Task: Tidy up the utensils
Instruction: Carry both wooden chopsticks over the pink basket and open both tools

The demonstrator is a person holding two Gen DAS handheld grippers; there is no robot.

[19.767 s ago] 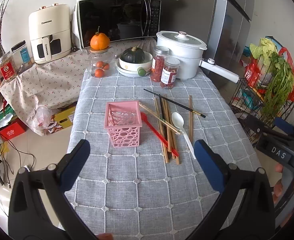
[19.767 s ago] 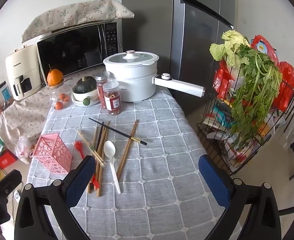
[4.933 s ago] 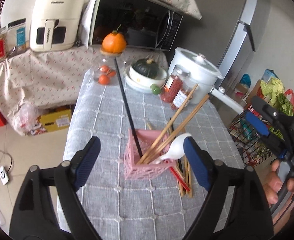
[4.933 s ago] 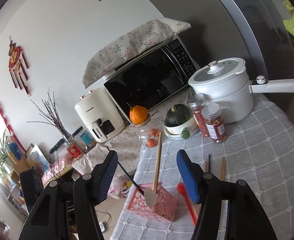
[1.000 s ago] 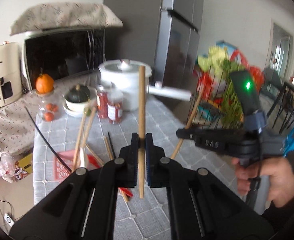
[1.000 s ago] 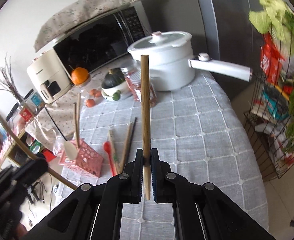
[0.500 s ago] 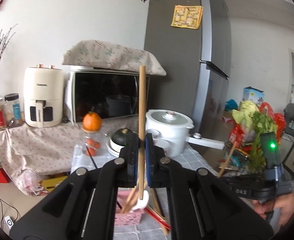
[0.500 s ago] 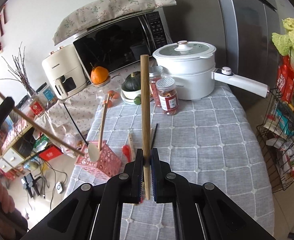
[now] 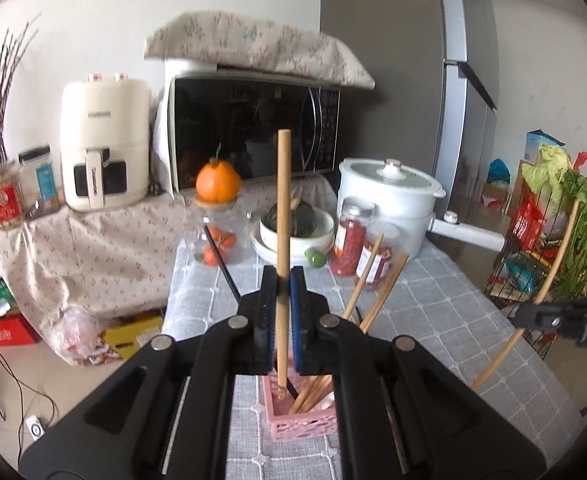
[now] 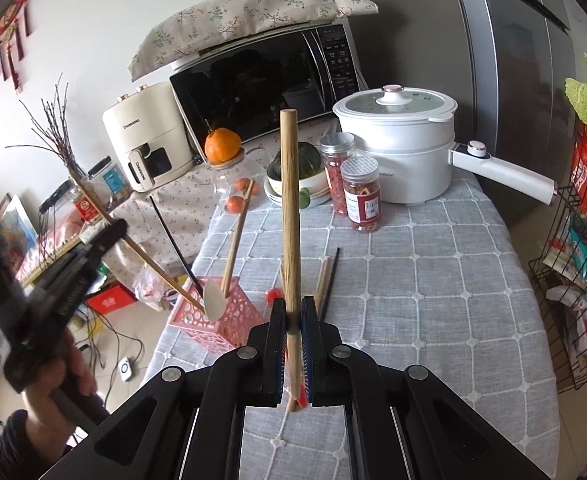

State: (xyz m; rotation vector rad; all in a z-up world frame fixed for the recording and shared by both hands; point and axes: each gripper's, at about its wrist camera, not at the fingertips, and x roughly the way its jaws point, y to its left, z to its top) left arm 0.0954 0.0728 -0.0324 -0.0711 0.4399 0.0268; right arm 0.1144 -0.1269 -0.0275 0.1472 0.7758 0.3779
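**Tongs bring two last chopsticks to a crowded basket**

Left tongs [image 9: 283, 280] pinch a wooden chopstick [image 9: 282, 248] upright, its lower tip just inside the pink basket [image 9: 301, 426] that sits on the desk [image 10: 433, 280] at 6 o'clock in the left wrist view. Right tongs [image 10: 292, 314] are clamped on a second chopstick [image 10: 290, 216], held over the grey cloth with the basket at their 9 o'clock. The basket already holds several chopsticks and a white spoon [image 10: 215, 300], all leaning outward.

The likely trouble is a jam. The descending tip could catch on the leaning sticks and lever them out, or tip the light basket, which stands near the desk's left edge. Both tongs converging on one small opening could also knock together. Released too high, a stick may bounce out. A red spoon [image 10: 271, 294] and two more sticks [image 10: 327, 276] lie on the cloth beside the basket.
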